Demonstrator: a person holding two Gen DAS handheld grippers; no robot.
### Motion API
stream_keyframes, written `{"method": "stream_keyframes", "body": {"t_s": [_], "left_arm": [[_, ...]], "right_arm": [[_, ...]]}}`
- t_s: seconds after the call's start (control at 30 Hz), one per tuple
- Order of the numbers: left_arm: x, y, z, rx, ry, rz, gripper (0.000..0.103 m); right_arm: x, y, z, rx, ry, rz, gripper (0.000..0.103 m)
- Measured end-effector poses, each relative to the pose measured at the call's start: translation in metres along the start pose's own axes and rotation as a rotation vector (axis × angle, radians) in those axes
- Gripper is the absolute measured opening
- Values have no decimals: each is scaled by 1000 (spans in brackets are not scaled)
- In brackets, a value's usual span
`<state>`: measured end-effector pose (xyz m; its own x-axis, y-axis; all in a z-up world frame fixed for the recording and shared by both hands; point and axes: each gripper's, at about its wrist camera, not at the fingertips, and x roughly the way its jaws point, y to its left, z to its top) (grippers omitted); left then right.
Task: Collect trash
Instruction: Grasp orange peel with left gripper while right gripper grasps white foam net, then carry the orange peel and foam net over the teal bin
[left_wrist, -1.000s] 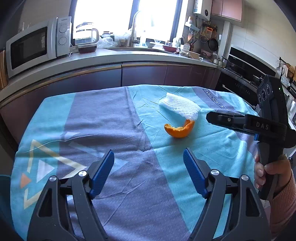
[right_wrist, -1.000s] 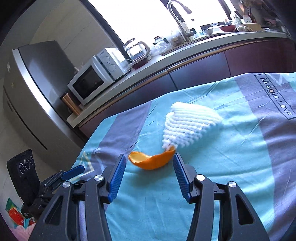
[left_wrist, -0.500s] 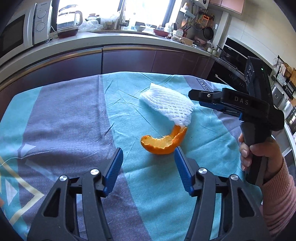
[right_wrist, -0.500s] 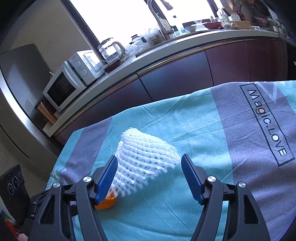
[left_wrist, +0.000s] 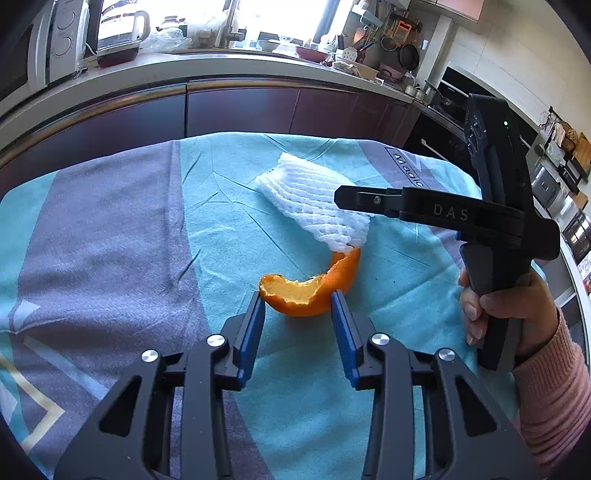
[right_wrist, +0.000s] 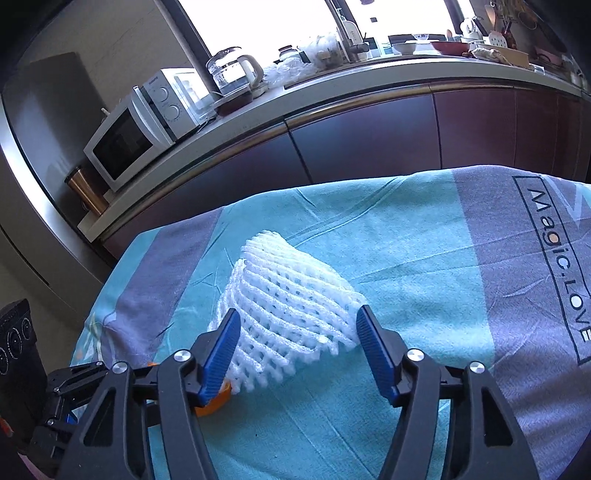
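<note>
Both hand-held grippers have advanced and been closing: the left hand-held gripper (left_wrist: 298, 301) now brackets the curled orange peel (left_wrist: 308, 291), the right hand-held gripper (right_wrist: 298, 325) the white foam fruit net (right_wrist: 288, 314), neither visibly clamped, on the teal-and-grey cloth (left_wrist: 110, 240).

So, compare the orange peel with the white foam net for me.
The orange peel is a smooth, curled, solid orange strip; the white foam net is a white, open-mesh sleeve lying flattened. The peel is the smaller piece, the net clearly bigger. The peel sits between the left gripper fingers, the net between those of the right gripper; both jaws have just been closing. Both lie on the tablecloth, the net's end over the peel's tip.
</note>
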<state>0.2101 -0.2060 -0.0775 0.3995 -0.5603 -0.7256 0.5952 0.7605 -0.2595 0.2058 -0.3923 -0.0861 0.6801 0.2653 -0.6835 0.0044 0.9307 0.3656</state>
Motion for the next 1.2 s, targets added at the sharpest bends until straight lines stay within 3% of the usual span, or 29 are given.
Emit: {"method": "stream_keyframes", "body": {"t_s": [0.07, 0.17, 0.27, 0.73, 1.2], "left_arm": [[-1, 2, 0, -8, -2, -7, 32], [-4, 2, -1, -13, -12, -9, 24], [-9, 2, -5, -18, -20, -11, 19], [-77, 16, -33, -35, -110, 39, 14], [-166, 62, -81, -136, -202, 90, 14]], "right_arm": [[-1, 0, -1, -2, -1, -9, 47], [-1, -2, -4, 6, 8, 12, 21], [-3, 3, -7, -10, 6, 20, 17], [-46, 51, -27, -52, -89, 143, 15], [-64, 101, -59, -58, -98, 288, 15]]}}
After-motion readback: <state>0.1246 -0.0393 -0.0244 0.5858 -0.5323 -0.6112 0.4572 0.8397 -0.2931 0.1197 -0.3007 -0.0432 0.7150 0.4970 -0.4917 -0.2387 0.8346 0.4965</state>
